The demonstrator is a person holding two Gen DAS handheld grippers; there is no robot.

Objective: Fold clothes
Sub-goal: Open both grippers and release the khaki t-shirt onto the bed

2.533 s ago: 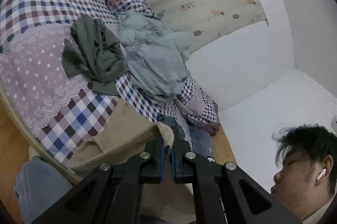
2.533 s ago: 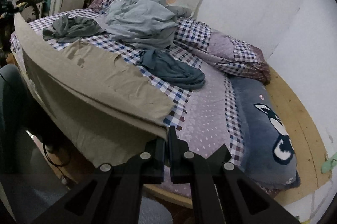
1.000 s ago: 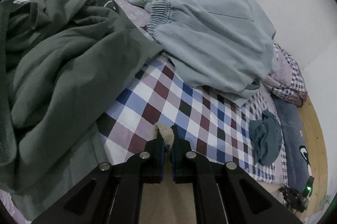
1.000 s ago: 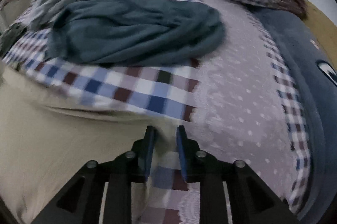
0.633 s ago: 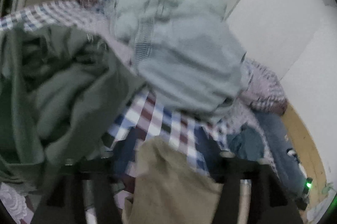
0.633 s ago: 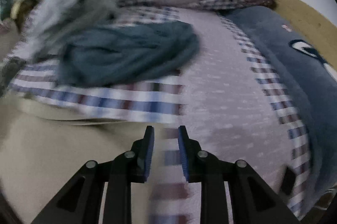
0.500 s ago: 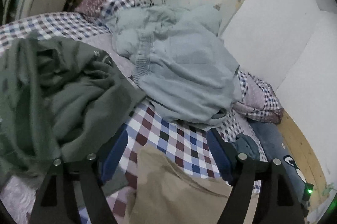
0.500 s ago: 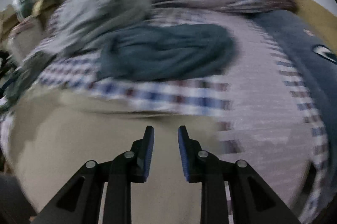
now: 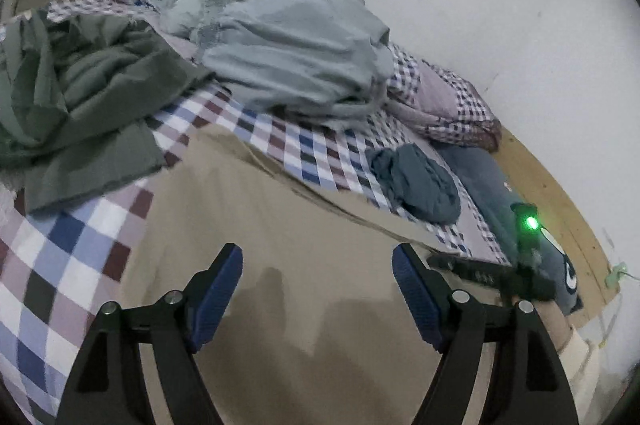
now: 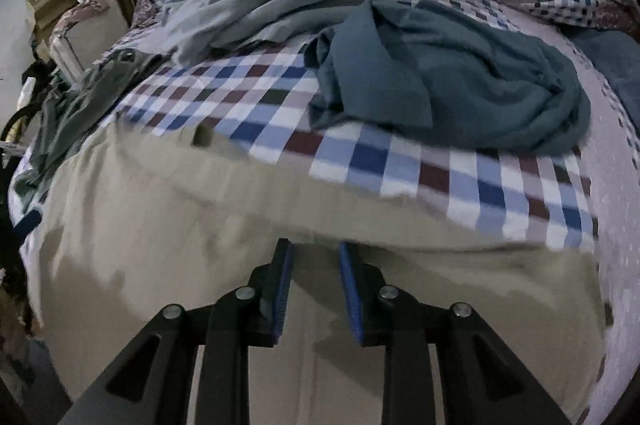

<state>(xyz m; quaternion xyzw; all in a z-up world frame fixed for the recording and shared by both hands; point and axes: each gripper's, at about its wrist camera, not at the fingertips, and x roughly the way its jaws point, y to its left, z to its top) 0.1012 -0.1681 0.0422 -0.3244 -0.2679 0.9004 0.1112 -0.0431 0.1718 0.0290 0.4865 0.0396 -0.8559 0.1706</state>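
Now, beige garment (image 9: 320, 265): laid flat on the checked bedspread (image 9: 312, 149), released since 1.0 s ago.
Left gripper (image 9: 316, 285): spread wide above the beige garment, nothing held.
Right gripper (image 10: 316, 279): parted narrowly over it, empty.
Teal garment (image 10: 460, 81): bunched beyond the beige garment.
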